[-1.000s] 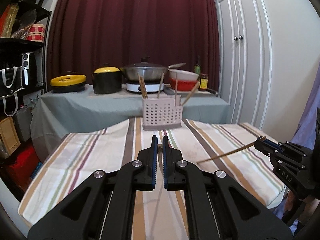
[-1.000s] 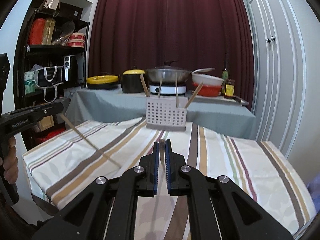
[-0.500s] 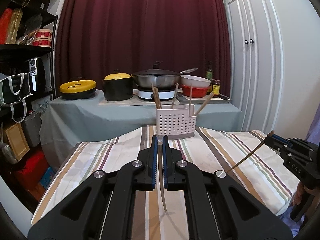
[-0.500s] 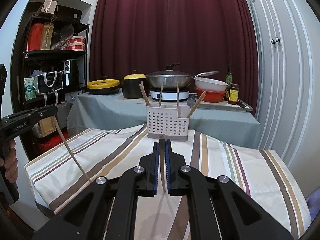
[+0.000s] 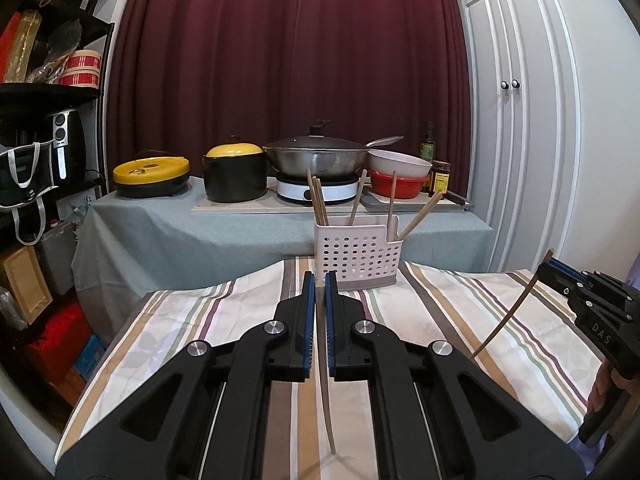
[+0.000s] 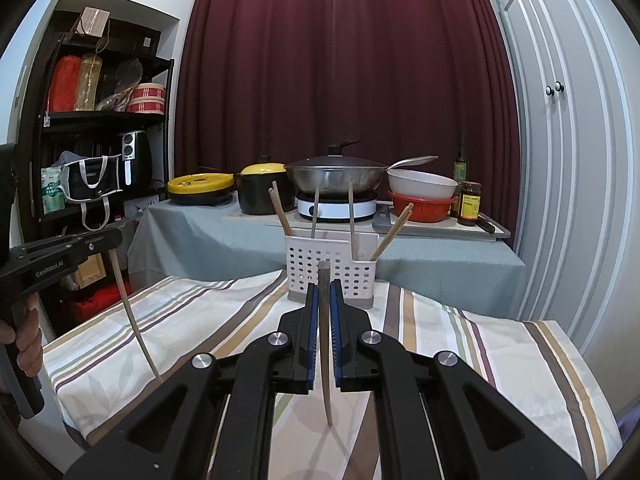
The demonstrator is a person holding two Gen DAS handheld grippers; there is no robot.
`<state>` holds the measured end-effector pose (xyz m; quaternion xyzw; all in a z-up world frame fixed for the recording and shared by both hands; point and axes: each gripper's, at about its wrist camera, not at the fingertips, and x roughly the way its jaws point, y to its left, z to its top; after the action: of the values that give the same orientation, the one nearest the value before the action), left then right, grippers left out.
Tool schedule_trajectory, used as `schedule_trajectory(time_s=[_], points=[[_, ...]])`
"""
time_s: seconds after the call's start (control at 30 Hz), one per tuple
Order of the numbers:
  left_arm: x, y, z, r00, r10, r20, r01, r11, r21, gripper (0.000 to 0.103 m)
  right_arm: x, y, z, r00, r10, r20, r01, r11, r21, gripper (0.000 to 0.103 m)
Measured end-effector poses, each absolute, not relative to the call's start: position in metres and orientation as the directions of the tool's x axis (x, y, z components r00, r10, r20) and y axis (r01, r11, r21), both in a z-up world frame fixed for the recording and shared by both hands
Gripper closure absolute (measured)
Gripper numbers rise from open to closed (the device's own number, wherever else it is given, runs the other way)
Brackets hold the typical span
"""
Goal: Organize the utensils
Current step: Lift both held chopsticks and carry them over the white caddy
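I see my left hand-held gripper [image 5: 319, 280] clamped on a chopstick [image 5: 326, 408], tip hanging down. My right hand-held gripper [image 6: 324, 288] is clamped on a second chopstick [image 6: 325, 344]. Both hover above the striped worktop [image 5: 500, 320], short of the rack [image 5: 358, 256] holding more chopsticks.

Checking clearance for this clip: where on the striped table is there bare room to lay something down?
The striped tablecloth is bare on both sides of the white utensil caddy and all along its near half. The back counter is crowded: pots, wok, bowls, jars. Each tool holds one chopstick pointing down.
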<state>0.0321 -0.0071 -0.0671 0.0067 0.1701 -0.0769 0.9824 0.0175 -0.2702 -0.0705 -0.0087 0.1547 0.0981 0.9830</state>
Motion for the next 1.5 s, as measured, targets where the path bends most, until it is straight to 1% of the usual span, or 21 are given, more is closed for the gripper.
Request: schedule_trajectory(time_s=[0.33,0.53,0.87,1.23,1.5], points=[[0.055,-0.008,-0.053,0.94,-0.137,-0.313,0.14,0.99,-0.013,0.098,0.042,-0.27,-0.058,0.939,0.205,-0.277,-0.206,0.978,0.027,0.096],[0.085,-0.009,-0.043,0.936,-0.141,-0.322,0.137,0.99,-0.034,0.098,0.062,-0.269,-0.043,0.947,0.22,-0.234,-0.221,0.975,0.025,0.096],[0.127,-0.019,-0.017,0.954,-0.128,-0.271,0.131,0.991,-0.007,0.098,0.099,-0.27,-0.016,0.961,0.222,-0.166,-0.224,0.975,0.007,0.096],[0.18,-0.033,0.009,0.964,-0.137,-0.23,0.144,0.989,0.016,0.098,0.147,-0.277,0.007,0.966,0.229,-0.118,-0.231,0.973,0.002,0.096],[0.221,-0.039,0.034,0.971,-0.139,-0.192,0.143,0.99,0.008,0.098,0.175,-0.286,0.026,0.97,0.231,-0.079,-0.232,0.973,0.0,0.096]])
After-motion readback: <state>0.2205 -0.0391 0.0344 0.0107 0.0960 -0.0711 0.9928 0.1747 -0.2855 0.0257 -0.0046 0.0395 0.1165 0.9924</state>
